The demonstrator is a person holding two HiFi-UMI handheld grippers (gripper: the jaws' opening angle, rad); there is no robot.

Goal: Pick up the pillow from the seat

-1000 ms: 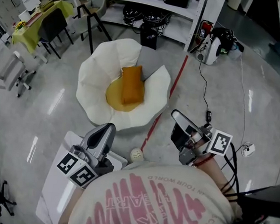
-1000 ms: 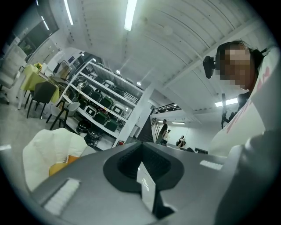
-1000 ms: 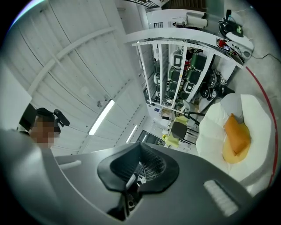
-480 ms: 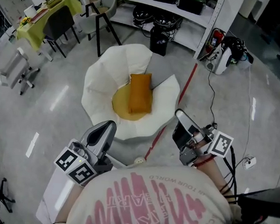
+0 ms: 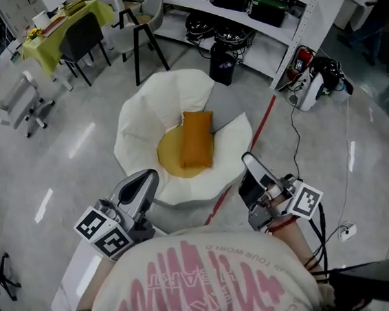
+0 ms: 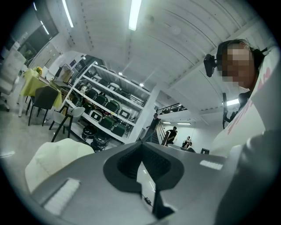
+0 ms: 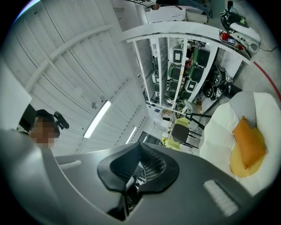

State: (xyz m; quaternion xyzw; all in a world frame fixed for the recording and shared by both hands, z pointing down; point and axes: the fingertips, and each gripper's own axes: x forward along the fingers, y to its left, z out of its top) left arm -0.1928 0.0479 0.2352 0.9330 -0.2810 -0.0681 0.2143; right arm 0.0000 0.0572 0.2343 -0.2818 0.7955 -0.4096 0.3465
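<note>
An orange pillow [image 5: 197,139] lies on the yellow round cushion [image 5: 173,161] of a white petal-shaped seat [image 5: 142,128] on the floor, in the middle of the head view. Both grippers are held up in front of the person's chest, short of the seat and apart from it. My left gripper [image 5: 147,176] is shut with nothing in it and points at the seat's near edge. My right gripper [image 5: 248,158] is also shut and empty, just right of the seat. In the right gripper view the pillow [image 7: 248,138] shows at the far right, beyond the closed jaws of the right gripper [image 7: 139,149]. The left gripper [image 6: 141,147] sees only the seat's white side [image 6: 52,158].
A shelf rack [image 5: 230,10] with gear stands behind the seat. Chairs [image 5: 82,39] and a yellow-covered table [image 5: 45,32] are at the back left. A red floor line [image 5: 259,127], a cable [image 5: 292,148] and a white appliance [image 5: 311,81] lie to the right. A white board [image 5: 82,271] lies at the lower left.
The seat and pillow have shifted lower and to the right in the head view as the person came closer. A small white ball on the floor is out of sight. Both grippers stay shut.
</note>
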